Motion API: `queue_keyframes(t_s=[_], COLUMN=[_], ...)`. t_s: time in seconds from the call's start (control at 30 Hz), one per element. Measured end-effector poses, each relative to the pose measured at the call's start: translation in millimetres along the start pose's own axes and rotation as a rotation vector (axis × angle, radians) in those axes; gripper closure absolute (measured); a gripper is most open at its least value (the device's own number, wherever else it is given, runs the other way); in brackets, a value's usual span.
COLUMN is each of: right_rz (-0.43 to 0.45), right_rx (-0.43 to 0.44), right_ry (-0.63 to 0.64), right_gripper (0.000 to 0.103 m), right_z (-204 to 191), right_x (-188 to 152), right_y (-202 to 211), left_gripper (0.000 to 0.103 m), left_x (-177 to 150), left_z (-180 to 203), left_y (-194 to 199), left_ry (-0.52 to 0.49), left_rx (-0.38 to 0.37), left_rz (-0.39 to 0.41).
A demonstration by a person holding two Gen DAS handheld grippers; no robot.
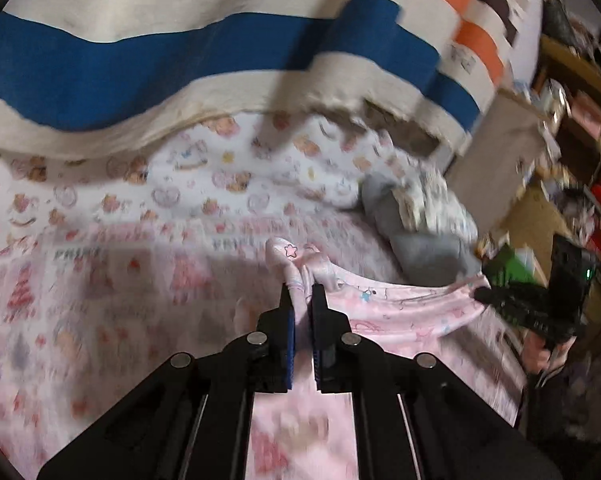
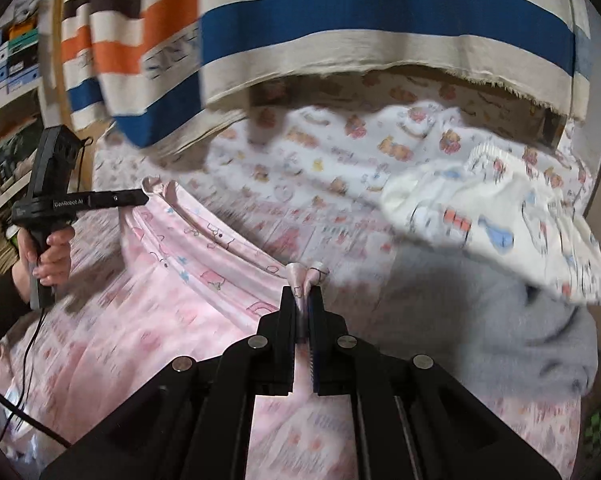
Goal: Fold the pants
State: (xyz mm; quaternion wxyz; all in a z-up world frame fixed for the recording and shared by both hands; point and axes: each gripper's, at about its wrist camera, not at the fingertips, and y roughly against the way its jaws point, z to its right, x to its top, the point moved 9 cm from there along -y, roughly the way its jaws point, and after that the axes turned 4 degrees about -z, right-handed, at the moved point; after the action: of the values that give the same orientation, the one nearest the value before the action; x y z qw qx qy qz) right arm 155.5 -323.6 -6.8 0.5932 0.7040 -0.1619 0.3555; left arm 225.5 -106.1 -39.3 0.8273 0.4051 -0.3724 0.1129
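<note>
The pink printed pants [image 1: 400, 312] hang stretched between my two grippers above the bed. My left gripper [image 1: 301, 292] is shut on one bunched corner of the pants. In the left wrist view the right gripper [image 1: 484, 294] shows at the right, gripping the other end of the same edge. My right gripper [image 2: 302, 294] is shut on its corner of the pants [image 2: 188, 256]. In the right wrist view the left gripper [image 2: 142, 199] shows at the upper left, clamped on the far corner, held by a hand [image 2: 48, 252].
A pink patterned bedsheet [image 1: 100, 280] lies under the pants. A grey garment [image 2: 480, 320] and a white printed garment [image 2: 500, 216] lie at the right. A striped blue, orange and cream cloth [image 2: 380, 20] hangs behind. Shelves with clutter [image 1: 572, 120] stand at the side.
</note>
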Motion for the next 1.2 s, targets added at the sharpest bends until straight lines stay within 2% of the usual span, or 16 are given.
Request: queue_keyframes(t_s=[0.1, 0.4, 0.5, 0.57, 0.63, 0.73, 0.8, 0.83, 0.9, 1.0, 1.2], right_rz=[-0.059, -0.089, -0.078, -0.071, -0.045, -0.039, -0.042, -0.04, -0.001, 0.04, -0.026], right_rx=[0.001, -0.03, -0.035, -0.005, 0.033, 0.054, 0.052, 0.054, 0.048, 0.063, 0.031], right_ry=[-0.038, -0.032, -0.043, -0.067, -0.111, -0.169, -0.199, -0.194, -0.155, -0.091, -0.015], right_gripper=[0.098, 0.098, 0.097, 0.085, 0.071, 0.071, 0.074, 0.099, 0.099, 0.099, 0.099], right_z=[-6, -11, -7, -6, -4, 2, 5, 4, -2, -10, -21], right_x=[-20, -51, -54, -55, -53, -49, -49, -49, -50, -57, -90], right_y=[0, -11, -10, -6, -1, -3, -8, -10, -2, 17, 28], left_gripper=[0.097, 0.094, 0.081, 0.063, 0.059, 0.06, 0.082, 0.097, 0.097, 0.097, 0.096], left_x=[-22, -64, -67, -64, -60, -54, -54, -55, -60, -72, -108], left_z=[6, -3, 0, 2, 4, 3, 2, 3, 9, 12, -4], left_y=[6, 4, 7, 12, 13, 9, 7, 7, 16, 34, 52], left_ry=[0.0, -0.021, -0.022, -0.033, -0.024, -0.008, -0.011, -0.017, -0.039, -0.082, -0.071], left_rx=[0.019, 0.096, 0.076, 0.087, 0.089, 0.118, 0.143, 0.141, 0.104, 0.107, 0.145], left_rz=[-0.036, -0.091, -0.085, -0.063, -0.049, -0.049, -0.046, -0.045, -0.029, -0.01, -0.065])
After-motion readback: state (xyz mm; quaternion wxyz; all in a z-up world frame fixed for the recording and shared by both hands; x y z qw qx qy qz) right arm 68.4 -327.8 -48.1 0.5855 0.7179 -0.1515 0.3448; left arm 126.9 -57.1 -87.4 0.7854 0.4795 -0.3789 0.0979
